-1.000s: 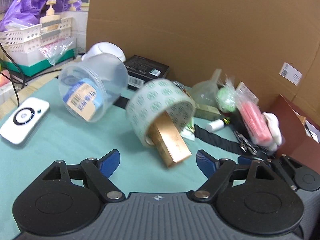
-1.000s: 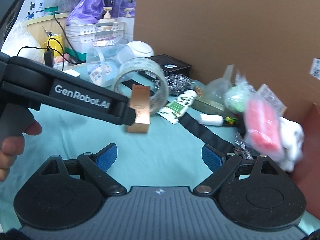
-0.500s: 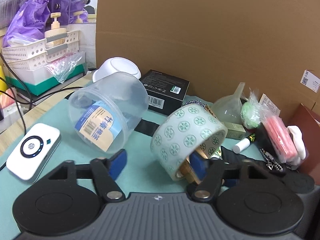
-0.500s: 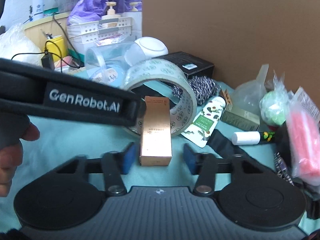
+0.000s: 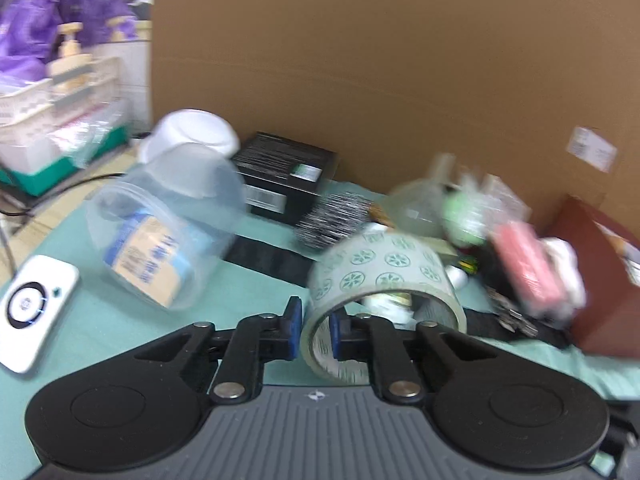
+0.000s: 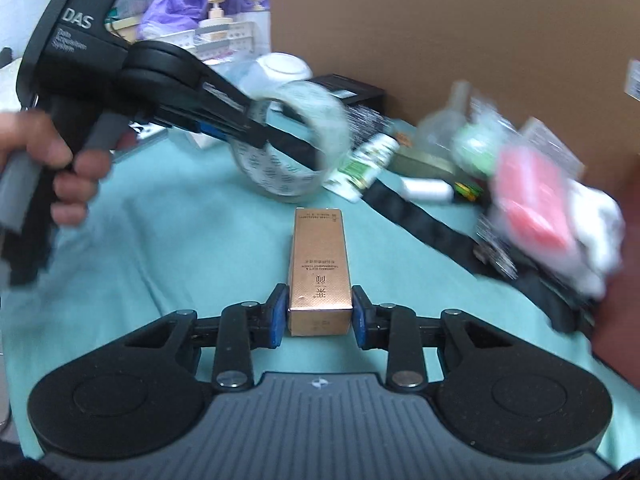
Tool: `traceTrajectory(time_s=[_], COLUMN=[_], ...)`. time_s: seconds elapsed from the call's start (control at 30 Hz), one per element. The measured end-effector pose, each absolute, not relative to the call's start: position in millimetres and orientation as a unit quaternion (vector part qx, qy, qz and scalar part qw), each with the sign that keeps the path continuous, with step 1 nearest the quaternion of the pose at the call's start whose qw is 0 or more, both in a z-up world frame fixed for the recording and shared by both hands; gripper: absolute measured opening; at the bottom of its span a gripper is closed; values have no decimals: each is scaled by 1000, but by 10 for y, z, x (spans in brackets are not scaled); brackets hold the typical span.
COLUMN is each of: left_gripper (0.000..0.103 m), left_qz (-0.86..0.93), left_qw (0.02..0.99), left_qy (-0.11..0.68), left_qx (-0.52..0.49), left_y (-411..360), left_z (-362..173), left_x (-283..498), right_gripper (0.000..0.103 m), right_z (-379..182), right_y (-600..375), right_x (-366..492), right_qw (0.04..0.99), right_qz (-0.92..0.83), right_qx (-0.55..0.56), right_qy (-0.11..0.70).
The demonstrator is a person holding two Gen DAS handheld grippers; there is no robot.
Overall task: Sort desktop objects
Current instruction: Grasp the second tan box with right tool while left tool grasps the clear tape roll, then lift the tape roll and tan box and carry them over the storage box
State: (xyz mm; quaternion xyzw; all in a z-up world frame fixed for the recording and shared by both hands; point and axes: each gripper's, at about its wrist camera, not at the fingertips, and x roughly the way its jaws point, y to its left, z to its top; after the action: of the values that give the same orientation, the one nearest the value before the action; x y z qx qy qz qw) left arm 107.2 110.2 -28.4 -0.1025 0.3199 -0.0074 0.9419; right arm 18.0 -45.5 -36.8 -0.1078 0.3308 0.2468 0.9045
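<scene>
A patterned tape roll [image 5: 384, 268] stands on edge over the teal cloth, and my left gripper [image 5: 314, 330] is shut on its near wall, one pad inside the ring and one outside. The right wrist view shows that left gripper [image 6: 256, 136] holding the tape roll [image 6: 296, 176] up and to the left, in a person's hand [image 6: 52, 168]. A gold carton [image 6: 320, 264] lies lengthwise on the cloth. My right gripper [image 6: 319, 316] is closing on its near end, with both blue pads against its sides.
A clear plastic jar [image 5: 168, 232] lies on its side at the left, near a white device [image 5: 32, 304]. Behind stand a black box [image 5: 284, 176], a white bowl [image 5: 192, 136] and a cardboard wall [image 5: 360, 60]. Bagged items, a pink packet [image 5: 528, 264] and a brown box [image 5: 600, 280] crowd the right.
Both grippers went from wide open to closed. The left took the tape roll's wall and the right took the gold carton, which no longer sits inside the roll.
</scene>
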Motion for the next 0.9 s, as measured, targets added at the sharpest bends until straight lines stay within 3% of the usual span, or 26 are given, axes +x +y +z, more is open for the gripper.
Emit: traceTrajectory(time_s=[0.27, 0.43, 0.73, 0.8, 0.9], left_gripper=[14, 26, 22, 19, 11], left_qz=[-9, -12, -16, -14, -23], left_qw=[946, 944, 935, 933, 934], left_qy=[320, 327, 353, 357, 353], left_qx=[-58, -48, -42, -37, -51], left_y=[839, 779, 742, 724, 728], left_z=[-252, -288, -380, -394, -334], left_x=[1054, 1063, 1126, 1130, 1071], right_gripper=[32, 36, 38, 32, 31], right_z=[-342, -348, -380, -402, -396], right_y=[-751, -694, -625, -633, -683], right_x=[121, 133, 261, 273, 248], right_qw=[919, 921, 920, 920, 921], right_qz=[192, 199, 195, 190, 190], right_qx=[-99, -103, -102, -98, -82], right_qy=[329, 319, 325, 327, 329])
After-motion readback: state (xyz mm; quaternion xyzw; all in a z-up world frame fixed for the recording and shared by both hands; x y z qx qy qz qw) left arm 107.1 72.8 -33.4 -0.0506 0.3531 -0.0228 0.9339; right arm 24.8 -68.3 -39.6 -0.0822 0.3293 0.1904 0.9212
